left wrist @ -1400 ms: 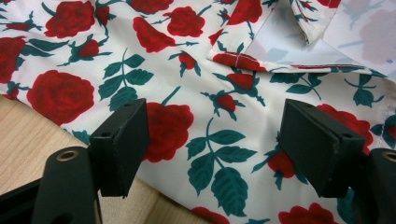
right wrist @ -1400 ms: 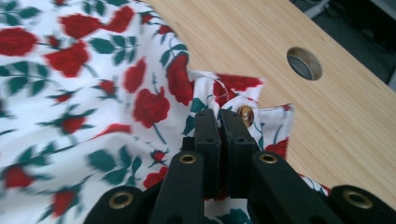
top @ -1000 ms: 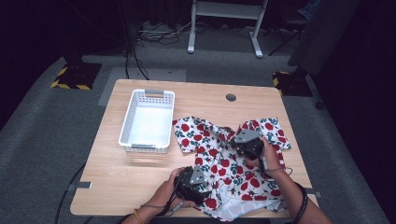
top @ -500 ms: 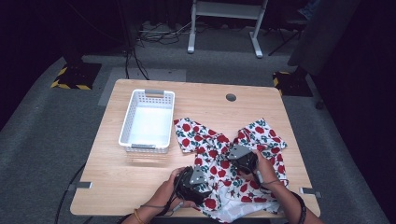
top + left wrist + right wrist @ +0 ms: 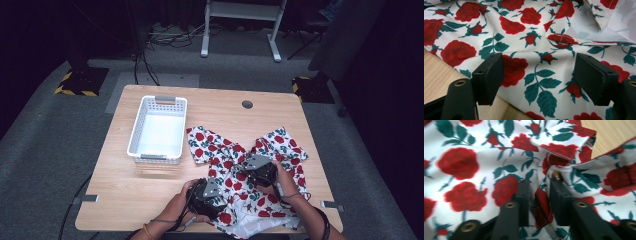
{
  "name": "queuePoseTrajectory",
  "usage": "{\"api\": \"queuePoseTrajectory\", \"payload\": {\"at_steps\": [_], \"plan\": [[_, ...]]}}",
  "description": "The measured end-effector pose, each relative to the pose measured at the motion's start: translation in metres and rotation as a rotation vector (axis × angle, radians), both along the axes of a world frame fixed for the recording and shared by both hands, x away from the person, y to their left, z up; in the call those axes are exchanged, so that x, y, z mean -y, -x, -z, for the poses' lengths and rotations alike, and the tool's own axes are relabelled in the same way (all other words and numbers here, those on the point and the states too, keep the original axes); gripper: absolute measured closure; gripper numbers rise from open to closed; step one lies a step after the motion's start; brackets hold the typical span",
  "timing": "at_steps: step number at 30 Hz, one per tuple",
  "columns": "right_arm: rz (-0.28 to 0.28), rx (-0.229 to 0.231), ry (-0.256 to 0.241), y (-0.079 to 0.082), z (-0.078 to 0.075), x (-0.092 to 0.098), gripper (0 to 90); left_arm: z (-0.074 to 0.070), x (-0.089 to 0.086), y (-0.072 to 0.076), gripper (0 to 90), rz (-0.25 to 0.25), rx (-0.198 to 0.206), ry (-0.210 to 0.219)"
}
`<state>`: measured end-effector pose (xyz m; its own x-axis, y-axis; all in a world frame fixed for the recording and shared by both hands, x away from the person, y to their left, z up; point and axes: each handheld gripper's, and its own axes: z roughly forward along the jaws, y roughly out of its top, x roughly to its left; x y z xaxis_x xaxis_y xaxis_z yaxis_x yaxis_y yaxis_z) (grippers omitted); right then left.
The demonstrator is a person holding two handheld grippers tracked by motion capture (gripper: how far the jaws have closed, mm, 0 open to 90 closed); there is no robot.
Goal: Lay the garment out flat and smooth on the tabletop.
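One garment (image 5: pixel 240 172), one basket (image 5: pixel 158 129), two grippers.

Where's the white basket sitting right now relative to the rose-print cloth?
In the high view the white basket stands on the table's left half, just left of the rose-print cloth, whose far-left corner lies next to the basket's right wall.

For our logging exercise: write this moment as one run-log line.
left gripper: open over rose-print cloth | right gripper: shut on rose-print cloth | white basket: empty, left of cloth | table
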<state>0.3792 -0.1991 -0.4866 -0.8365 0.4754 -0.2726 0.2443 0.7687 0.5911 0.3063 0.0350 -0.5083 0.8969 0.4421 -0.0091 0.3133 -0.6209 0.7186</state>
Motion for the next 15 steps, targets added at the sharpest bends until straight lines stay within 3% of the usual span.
{"api": "queuePoseTrajectory", "payload": {"at_steps": [3,8,10,12,14,15], "plan": [[-0.027,-0.011,-0.046,0.006,-0.014,0.001,63.2,0.000,0.000,0.000,24.4,0.000,0.000,0.001],[-0.032,0.014,-0.092,0.008,-0.044,0.006,56.6,0.000,0.000,0.000,24.4,0.001,0.000,0.000],[-0.014,0.035,-0.101,0.000,-0.055,0.009,56.1,0.000,0.000,0.000,24.4,0.000,-0.001,0.000],[0.014,0.026,-0.120,-0.014,-0.063,0.013,56.1,0.000,0.000,0.000,24.4,0.001,0.000,0.000],[0.042,0.029,-0.098,-0.032,-0.066,0.014,56.5,0.000,0.000,0.000,24.3,-0.001,-0.002,0.000],[0.046,0.004,-0.085,-0.042,-0.065,0.014,56.5,0.000,0.000,0.000,24.4,0.000,-0.002,0.000]]}}
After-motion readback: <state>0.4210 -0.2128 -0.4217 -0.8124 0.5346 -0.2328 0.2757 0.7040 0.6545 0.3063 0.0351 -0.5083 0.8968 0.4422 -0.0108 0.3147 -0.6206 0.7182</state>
